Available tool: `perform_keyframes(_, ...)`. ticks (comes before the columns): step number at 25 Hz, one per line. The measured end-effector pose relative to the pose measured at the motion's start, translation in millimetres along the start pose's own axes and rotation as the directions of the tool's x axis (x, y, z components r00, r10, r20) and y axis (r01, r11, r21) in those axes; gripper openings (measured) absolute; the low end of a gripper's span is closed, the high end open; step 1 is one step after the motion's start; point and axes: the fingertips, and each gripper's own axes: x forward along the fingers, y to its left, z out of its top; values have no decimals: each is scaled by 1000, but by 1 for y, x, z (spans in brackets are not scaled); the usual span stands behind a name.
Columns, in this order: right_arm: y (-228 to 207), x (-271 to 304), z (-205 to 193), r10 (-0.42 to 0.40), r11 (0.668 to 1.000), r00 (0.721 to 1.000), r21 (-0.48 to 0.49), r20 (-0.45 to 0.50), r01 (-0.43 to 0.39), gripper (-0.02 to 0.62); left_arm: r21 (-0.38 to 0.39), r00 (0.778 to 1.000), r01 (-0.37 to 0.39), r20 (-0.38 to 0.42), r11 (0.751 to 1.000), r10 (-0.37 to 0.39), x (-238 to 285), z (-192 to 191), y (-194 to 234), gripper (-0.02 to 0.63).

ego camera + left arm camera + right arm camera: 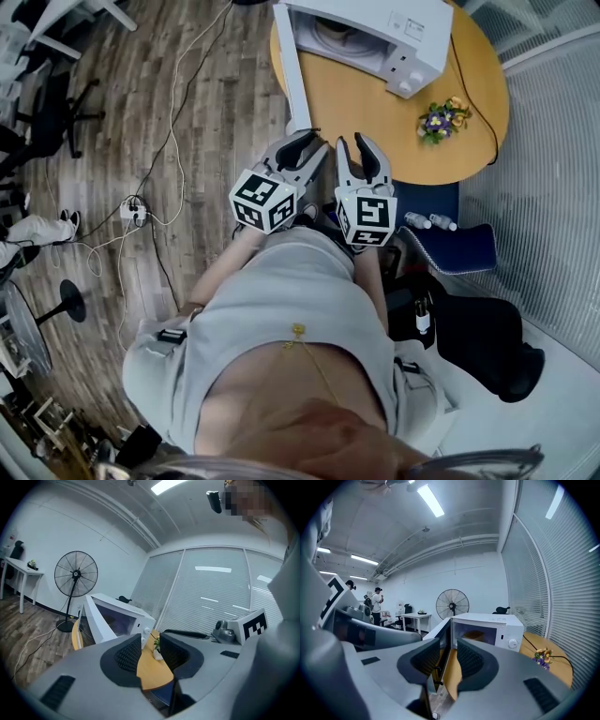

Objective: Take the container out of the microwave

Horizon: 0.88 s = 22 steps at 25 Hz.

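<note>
A white microwave [375, 37] stands at the far side of a round wooden table [375, 112], its door [291, 70] swung open to the left. In the right gripper view an orange-brown container [476, 634] shows dimly inside the microwave [497, 625]. My left gripper [314, 142] and right gripper [354, 142] hover side by side at the table's near edge, short of the microwave. Both point toward it, jaws apart and empty. The left gripper view shows its open jaws [150, 644] framing the table, with the microwave [123, 616] beyond. The right gripper [449, 651] faces the open door [440, 634].
A small pot of purple and yellow flowers [439, 119] sits on the table right of the microwave. A blue chair [450, 239] with small bottles and a black bag [487, 347] lie to my right. Cables and a power strip [134, 208] cross the wooden floor. A standing fan [76, 576] stands behind.
</note>
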Motion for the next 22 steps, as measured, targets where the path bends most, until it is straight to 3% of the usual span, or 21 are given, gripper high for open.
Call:
perform_keyframes(10, -18, 14, 1, -45, 999, 999, 7, -20, 45, 121, -1, 997, 70, -37, 998, -70, 26, 2, -6, 126)
perform_keyframes(22, -46, 19, -3, -92, 996, 995, 14, -42, 92, 124, -13, 994, 72, -80, 997, -73, 56, -3, -4, 126)
